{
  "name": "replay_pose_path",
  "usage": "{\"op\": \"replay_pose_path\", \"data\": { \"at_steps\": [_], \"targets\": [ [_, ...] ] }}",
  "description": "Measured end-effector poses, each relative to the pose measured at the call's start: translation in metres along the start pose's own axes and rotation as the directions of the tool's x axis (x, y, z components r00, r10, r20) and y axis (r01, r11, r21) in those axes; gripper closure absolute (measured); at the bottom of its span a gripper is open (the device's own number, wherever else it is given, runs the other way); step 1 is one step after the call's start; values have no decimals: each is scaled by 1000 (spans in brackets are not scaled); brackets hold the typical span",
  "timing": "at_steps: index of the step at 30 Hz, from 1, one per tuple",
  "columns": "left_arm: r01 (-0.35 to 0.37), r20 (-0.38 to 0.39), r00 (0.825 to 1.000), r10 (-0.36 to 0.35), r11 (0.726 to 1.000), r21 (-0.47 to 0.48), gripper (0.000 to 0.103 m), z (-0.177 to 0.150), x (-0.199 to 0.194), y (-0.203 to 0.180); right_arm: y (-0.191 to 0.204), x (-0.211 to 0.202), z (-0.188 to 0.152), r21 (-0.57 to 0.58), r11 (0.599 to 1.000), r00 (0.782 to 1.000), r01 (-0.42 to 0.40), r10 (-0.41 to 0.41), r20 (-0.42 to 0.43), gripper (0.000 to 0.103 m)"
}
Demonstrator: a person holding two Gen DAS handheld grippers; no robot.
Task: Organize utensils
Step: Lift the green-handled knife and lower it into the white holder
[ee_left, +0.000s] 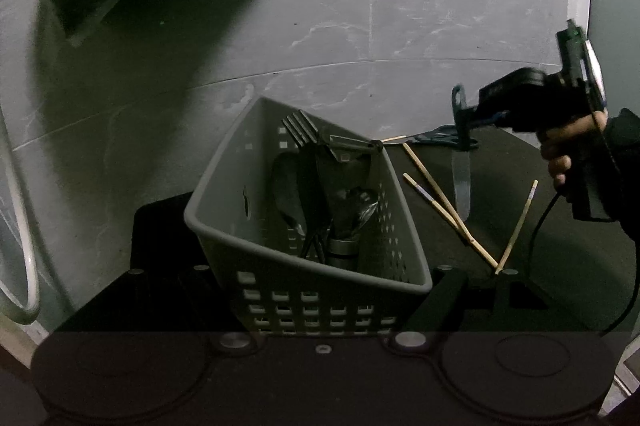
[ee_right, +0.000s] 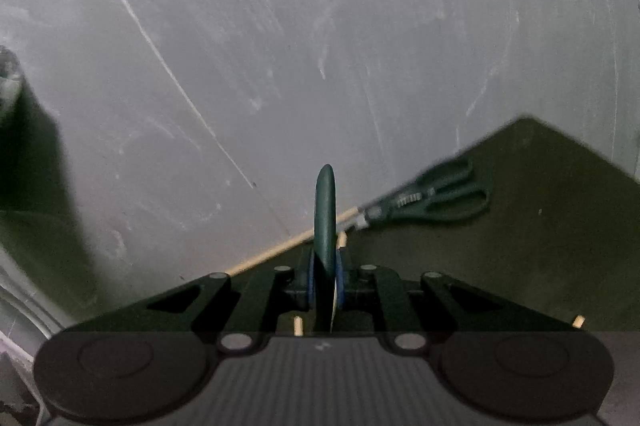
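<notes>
A green-handled knife [ee_right: 325,226] is gripped in the right gripper's [ee_right: 325,290] jaws beside the basket [ee_left: 224,202], itself clamped by the left gripper [ee_left: 320,306]. It is best lowered blade-down, clear of the forks [ee_left: 300,130].

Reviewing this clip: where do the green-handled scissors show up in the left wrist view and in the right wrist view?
Left wrist view: the scissors lie on the dark mat's far edge, right of centre, just behind the grey basket.
Right wrist view: the scissors lie at right of centre on the dark mat, handles pointing right.
Shared landmark: the wooden chopstick lying along the mat's edge by the scissors' blades.
</notes>
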State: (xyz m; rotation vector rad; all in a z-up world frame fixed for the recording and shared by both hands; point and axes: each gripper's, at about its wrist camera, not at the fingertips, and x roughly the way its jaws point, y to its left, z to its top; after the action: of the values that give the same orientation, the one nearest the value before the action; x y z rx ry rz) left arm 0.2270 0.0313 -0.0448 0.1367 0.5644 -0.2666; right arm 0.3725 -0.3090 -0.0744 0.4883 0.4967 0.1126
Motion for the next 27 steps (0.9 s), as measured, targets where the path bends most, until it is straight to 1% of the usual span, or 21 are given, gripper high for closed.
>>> {"op": "replay_pose_path", "data": {
  "at_steps": [4, 8, 11, 14, 15, 18, 22, 25, 27],
  "targets": [
    [11, 0, 1000, -11, 1000, 8, 26, 0, 1, 1, 11, -27, 1, -31, 999, 994, -11, 15, 105, 92],
    [33, 3, 999, -33, 999, 19, 26, 0, 2, 3, 26, -57, 8, -62, 998, 981, -24, 36, 190, 92],
    [50, 8, 999, -50, 998, 27, 26, 0, 4, 4, 42, -83, 17, -78, 995, 967, -67, 85, 242, 92],
    [67, 13, 998, -68, 997, 35, 26, 1, 6, 3, 63, -109, 24, -98, 984, 946, -148, 170, 277, 92],
    [72, 14, 997, -73, 997, 38, 26, 1, 6, 3, 71, -116, 26, -105, 979, 938, -177, 200, 285, 92],
    [82, 18, 996, -83, 996, 43, 26, 1, 7, 2, 96, -136, 27, -119, 953, 904, -279, 303, 302, 92],
    [91, 22, 996, -92, 995, 48, 26, 0, 7, 3, 128, -149, 22, -147, 909, 862, -391, 417, 288, 92],
    [95, 25, 995, -96, 994, 50, 26, 0, 7, 4, 148, -150, 9, -186, 880, 846, -437, 472, 246, 92],
    [97, 25, 995, -99, 994, 52, 26, -1, 7, 5, 156, -147, 0, -213, 868, 845, -448, 489, 217, 92]
  ]
}}
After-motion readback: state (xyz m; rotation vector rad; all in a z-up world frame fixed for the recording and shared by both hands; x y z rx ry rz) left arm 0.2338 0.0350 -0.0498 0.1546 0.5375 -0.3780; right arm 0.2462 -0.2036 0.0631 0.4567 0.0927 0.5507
